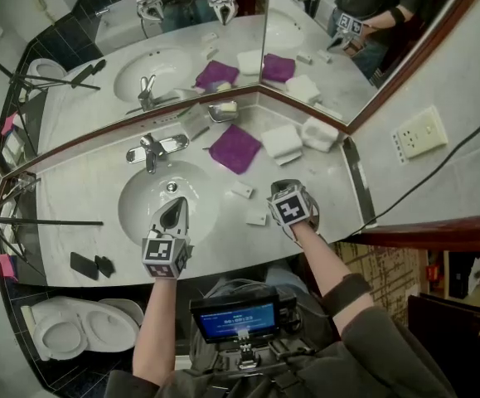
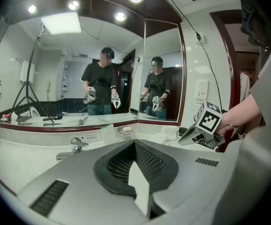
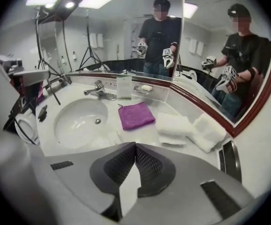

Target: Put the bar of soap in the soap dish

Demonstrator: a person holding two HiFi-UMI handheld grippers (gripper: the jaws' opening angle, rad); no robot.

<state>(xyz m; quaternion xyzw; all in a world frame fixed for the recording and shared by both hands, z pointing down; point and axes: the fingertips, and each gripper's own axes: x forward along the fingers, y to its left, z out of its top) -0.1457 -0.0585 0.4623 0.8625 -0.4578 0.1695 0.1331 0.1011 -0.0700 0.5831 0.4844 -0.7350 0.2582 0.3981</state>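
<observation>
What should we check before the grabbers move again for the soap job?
1. The left gripper has empty fingers: ok, shut on nothing.
2. The right gripper has empty fingers: ok, shut on nothing.
3. The soap dish is in sight: ok, behind the purple cloth.
4. The dish is free: not ok, a pale bar seems to lie in it already.
5. The small white pieces beside the sink are soap: cannot tell.
</observation>
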